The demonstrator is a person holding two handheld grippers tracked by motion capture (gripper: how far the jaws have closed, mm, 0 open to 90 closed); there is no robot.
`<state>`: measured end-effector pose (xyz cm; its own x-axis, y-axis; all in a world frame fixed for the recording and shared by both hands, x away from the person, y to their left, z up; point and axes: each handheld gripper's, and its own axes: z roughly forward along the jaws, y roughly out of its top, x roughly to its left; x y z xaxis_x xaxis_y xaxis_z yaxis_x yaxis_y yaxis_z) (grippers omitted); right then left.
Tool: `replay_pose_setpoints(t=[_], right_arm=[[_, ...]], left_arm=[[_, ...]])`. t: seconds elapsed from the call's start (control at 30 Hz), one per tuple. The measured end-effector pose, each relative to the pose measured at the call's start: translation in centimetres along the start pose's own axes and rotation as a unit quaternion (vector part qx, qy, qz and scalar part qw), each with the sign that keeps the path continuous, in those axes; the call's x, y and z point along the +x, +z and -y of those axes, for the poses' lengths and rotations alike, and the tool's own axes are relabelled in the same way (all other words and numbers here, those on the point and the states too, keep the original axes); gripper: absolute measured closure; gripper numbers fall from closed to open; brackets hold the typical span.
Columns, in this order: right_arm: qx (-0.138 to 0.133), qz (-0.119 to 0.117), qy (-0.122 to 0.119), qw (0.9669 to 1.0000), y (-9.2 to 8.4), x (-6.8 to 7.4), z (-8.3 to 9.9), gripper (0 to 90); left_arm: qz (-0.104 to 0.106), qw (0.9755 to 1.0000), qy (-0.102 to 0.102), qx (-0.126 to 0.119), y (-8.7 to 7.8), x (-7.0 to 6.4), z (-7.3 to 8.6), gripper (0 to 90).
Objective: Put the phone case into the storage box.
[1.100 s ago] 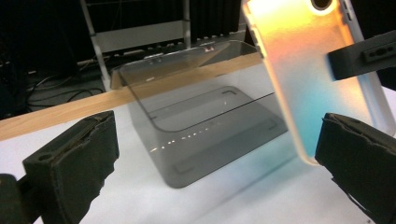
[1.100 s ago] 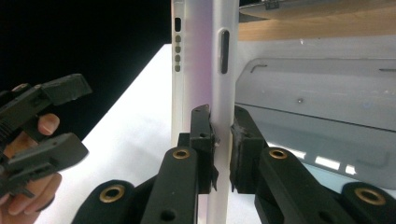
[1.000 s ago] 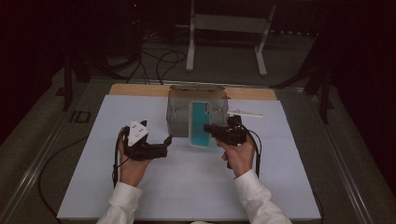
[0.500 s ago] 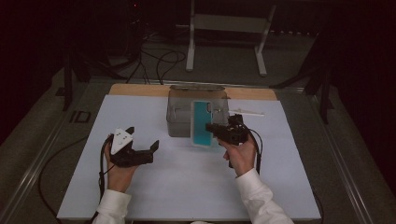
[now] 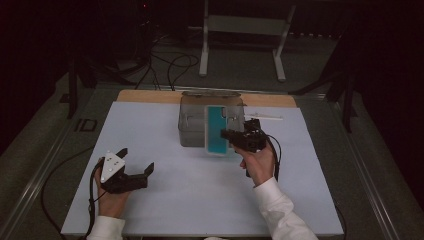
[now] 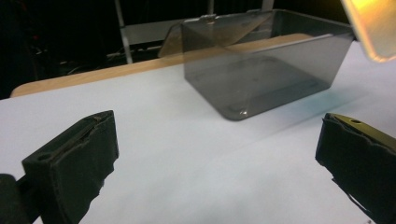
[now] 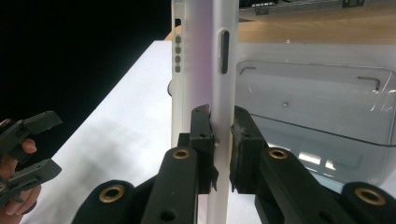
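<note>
phone case: one, teal inside with a pale translucent rim (image 5: 217, 131); your right gripper (image 5: 235, 136) has its jaws clamped on the case's edge (image 7: 219, 93), holding it upright just ahead of the fingertips.
case position: off the table, in front of and partly across the near wall of the clear bin; whether it touches that wall cannot be told.
clear bin: one, a smoky transparent box (image 5: 192, 120) with its lid hinged back; it stands just beyond your right fingers, and nothing can be made out inside it (image 6: 261, 84).
right fingers: closed on the case rim, one pad on each face (image 7: 201, 135).
left gripper: one (image 5: 134, 172), jaws spread wide and gripping nothing; both pads (image 6: 77, 158) flank bare table, with the bin well ahead of them.
hands: two, one on each gripper; your left hand (image 5: 111, 200) is held low and near you, well apart from the case.
table: one white sheet (image 5: 175, 200) over a wooden board, bare under and around both sets of fingers.
progress, judged: the case is lifted and carried to the bin, so the pick-up looks done; what seems left is to bring it over the opening, lower it in and release.
remaining risk, judged: the grip is on a thin edge, so the case may pivot as you tilt it.
</note>
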<state>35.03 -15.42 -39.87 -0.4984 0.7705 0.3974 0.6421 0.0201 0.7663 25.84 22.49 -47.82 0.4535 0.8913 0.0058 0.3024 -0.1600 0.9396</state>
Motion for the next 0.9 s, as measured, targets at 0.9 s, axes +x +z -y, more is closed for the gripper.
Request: replay_pose_setpoints(t=[0.9], right_arm=[[0.036,0.018,-0.021,0.9990,0.7,0.6,-2.1,82.2]], left_arm=[[-0.031,0.9995,-0.008,-0.006,-1.4,1.2,1.6,0.3]])
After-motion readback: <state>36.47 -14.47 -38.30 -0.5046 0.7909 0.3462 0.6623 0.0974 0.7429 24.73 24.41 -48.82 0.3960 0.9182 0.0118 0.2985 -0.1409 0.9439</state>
